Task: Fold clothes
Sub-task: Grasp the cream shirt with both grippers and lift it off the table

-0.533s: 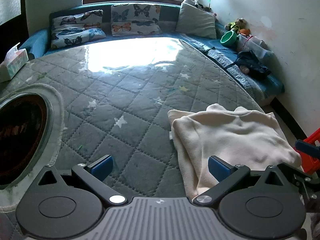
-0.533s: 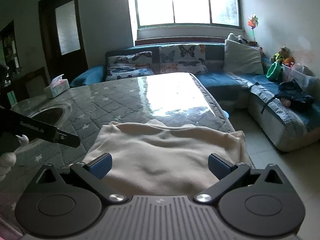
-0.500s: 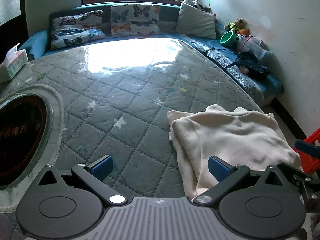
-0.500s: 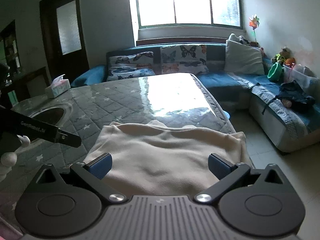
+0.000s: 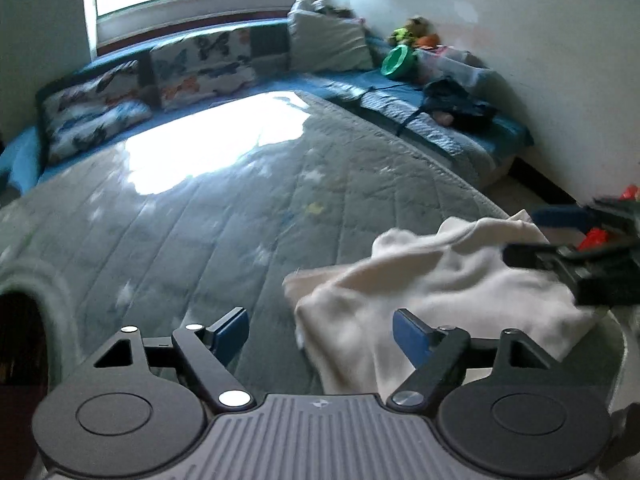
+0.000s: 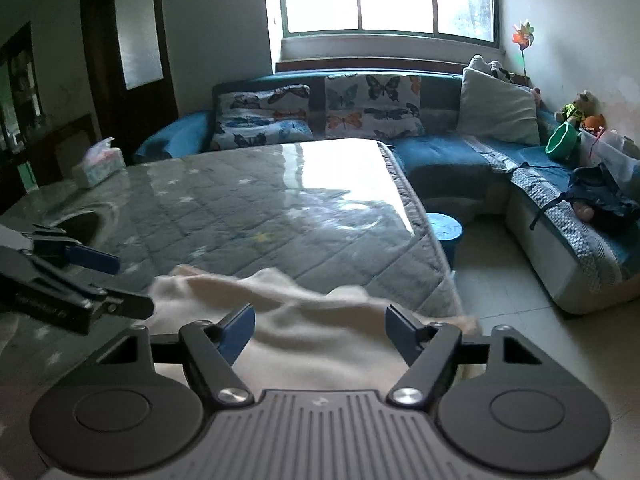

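Observation:
A cream garment (image 5: 440,280) lies rumpled on the near right corner of the grey quilted table cover (image 5: 240,216). My left gripper (image 5: 320,332) is open; its right finger is over the garment's left edge and its left finger over bare quilt. In the right wrist view the same cream garment (image 6: 304,320) spreads under my right gripper (image 6: 320,330), which is open with cloth between and below its fingers and nothing pinched. The right gripper (image 5: 580,264) shows at the garment's right side, and the left gripper (image 6: 80,280) at its left.
A sofa (image 6: 440,148) with butterfly cushions (image 6: 372,106) wraps the far and right sides. A tissue box (image 6: 100,162) stands at the table's far left. A blue stool (image 6: 444,228) sits on the floor past the table's right edge. A dark round opening (image 5: 20,340) lies left.
Both grippers have dropped lower and closer to the garment, and their jaws have narrowed a little. The left view has tilted and blurred. The garment looks more bunched than before.

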